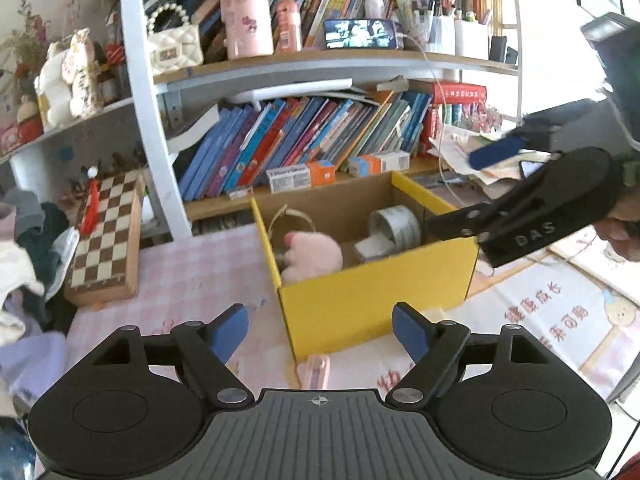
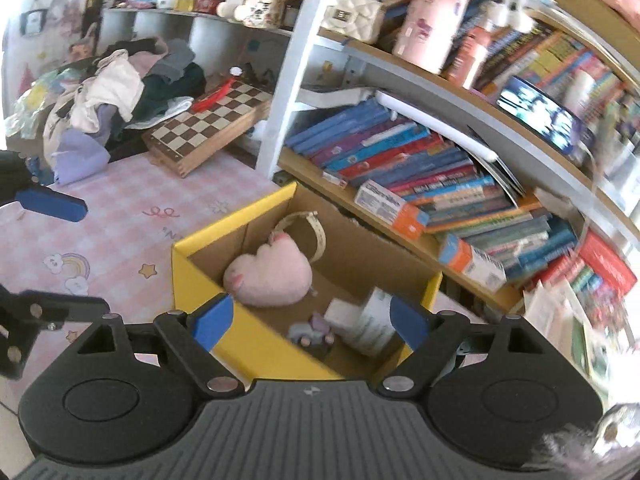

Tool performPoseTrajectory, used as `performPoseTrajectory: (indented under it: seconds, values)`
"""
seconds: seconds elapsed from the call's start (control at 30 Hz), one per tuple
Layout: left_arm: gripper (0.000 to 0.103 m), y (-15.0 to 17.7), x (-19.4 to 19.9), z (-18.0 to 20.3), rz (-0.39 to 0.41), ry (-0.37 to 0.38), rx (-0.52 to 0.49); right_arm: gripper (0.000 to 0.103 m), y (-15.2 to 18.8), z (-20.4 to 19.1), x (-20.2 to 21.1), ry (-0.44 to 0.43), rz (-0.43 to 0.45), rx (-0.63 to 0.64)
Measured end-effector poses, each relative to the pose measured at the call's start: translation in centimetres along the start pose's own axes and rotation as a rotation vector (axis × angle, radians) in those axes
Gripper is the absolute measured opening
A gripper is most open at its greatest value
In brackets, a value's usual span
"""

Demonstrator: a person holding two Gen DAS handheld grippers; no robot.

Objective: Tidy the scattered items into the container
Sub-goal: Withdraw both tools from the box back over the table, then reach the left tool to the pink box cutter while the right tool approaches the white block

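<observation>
A yellow cardboard box (image 1: 376, 300) stands open on the pink checked table; it also shows in the right wrist view (image 2: 256, 344). Inside lie a pink plush toy (image 1: 314, 254) (image 2: 272, 276), a tape roll (image 1: 394, 226), a beige strap (image 2: 316, 232), a small purple toy (image 2: 312, 330) and a white packet (image 2: 368, 320). My left gripper (image 1: 320, 330) is open and empty, just before the box's near wall, above a pink item (image 1: 316, 370) on the table. My right gripper (image 2: 308, 322) is open and empty over the box's near edge; it also shows in the left wrist view (image 1: 496, 184).
A bookshelf (image 1: 320, 136) full of books stands right behind the box. A chessboard (image 1: 108, 236) and a pile of clothes (image 1: 24, 256) lie at the left. Papers (image 1: 560, 308) lie to the right of the box.
</observation>
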State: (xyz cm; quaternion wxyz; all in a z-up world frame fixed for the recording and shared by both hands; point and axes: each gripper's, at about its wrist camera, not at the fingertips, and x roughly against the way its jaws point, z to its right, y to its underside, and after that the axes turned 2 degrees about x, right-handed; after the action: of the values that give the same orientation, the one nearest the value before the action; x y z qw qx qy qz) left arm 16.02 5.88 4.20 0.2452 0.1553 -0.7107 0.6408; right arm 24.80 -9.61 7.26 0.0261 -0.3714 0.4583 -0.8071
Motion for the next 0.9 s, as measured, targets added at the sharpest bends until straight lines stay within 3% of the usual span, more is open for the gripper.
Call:
performPoseTrajectory:
  seconds: [0.57,0.9]
  values:
    - [0.086,6.5,0.4,0.3,-0.078,-0.050,0.063,0.089,8.7,-4.2,1.6,0.107,-0.109,-0.390]
    - [0.091,8.1,-0.7,0.5,-0.117,-0.088,0.082,0.093,11.2,-7.1,0.9,0.103,-0.172,-0.401]
